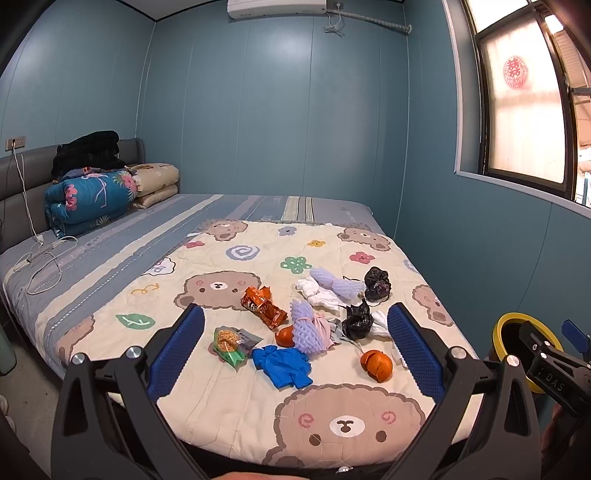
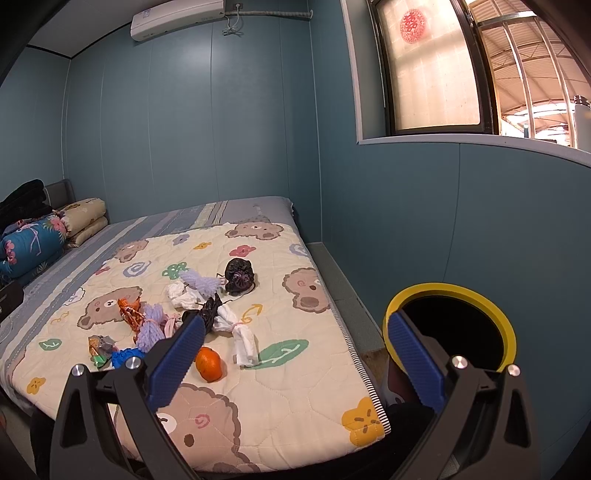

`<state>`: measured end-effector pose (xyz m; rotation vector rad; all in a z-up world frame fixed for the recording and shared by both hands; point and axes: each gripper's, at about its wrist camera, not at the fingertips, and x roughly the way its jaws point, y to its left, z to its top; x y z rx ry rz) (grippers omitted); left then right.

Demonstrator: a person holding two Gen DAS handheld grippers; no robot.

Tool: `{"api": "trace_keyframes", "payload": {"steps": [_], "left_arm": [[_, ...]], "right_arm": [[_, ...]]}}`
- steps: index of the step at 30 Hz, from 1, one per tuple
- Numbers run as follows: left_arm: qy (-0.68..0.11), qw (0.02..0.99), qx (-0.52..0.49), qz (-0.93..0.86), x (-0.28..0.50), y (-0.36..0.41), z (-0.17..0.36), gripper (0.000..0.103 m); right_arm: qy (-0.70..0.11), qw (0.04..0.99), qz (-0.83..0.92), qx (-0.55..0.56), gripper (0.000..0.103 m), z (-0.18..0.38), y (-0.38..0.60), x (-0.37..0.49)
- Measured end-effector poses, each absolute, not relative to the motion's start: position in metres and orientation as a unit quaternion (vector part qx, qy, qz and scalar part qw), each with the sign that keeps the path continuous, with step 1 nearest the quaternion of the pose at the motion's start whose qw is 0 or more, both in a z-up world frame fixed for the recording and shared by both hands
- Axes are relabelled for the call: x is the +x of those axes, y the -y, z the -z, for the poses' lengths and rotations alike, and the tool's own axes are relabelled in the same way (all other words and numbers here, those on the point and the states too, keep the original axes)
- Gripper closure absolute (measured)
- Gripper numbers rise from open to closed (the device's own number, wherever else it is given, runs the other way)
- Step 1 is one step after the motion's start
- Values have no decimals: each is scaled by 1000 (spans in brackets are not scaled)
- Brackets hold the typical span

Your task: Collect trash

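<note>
Each gripper is built from black angular arms. Blue ribbed pads are fitted inside, and silver round screws are set at the joints.

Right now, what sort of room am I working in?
Almost certainly a bedroom: a bed with a bear-print quilt, folded bedding by the grey headboard, and a wall air conditioner.
</note>
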<state>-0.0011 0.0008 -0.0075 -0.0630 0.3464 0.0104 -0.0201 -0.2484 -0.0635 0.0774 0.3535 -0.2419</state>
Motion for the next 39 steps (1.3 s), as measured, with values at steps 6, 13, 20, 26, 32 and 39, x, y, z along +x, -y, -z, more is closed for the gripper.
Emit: {"api": "trace_keyframes", "payload": {"steps": [6, 13, 20, 26, 32, 39], "left_arm": [[-176, 984, -31, -5, -1, -1, 11, 8], [-178, 984, -32, -3, 0, -2, 12, 8], [-179, 983, -32, -2, -1, -2, 12, 8], [-180, 983, -32, -2, 0, -2, 13, 8], [-180, 983, -32, -2, -1, -2, 13, 8], [-181, 983, -31, -3, 0, -1, 13, 8]], "right_arm": [[-176, 976, 120, 38, 7, 63, 249, -20], [-176, 976, 120, 39, 7, 64, 250, -20], [-176, 976, 120, 39, 7, 64, 249, -21], [-176, 976, 120, 39, 7, 64, 249, -21], [-176, 976, 120, 40, 7, 65, 249, -21], [-176, 976, 120, 39, 7, 65, 249, -21]]}}
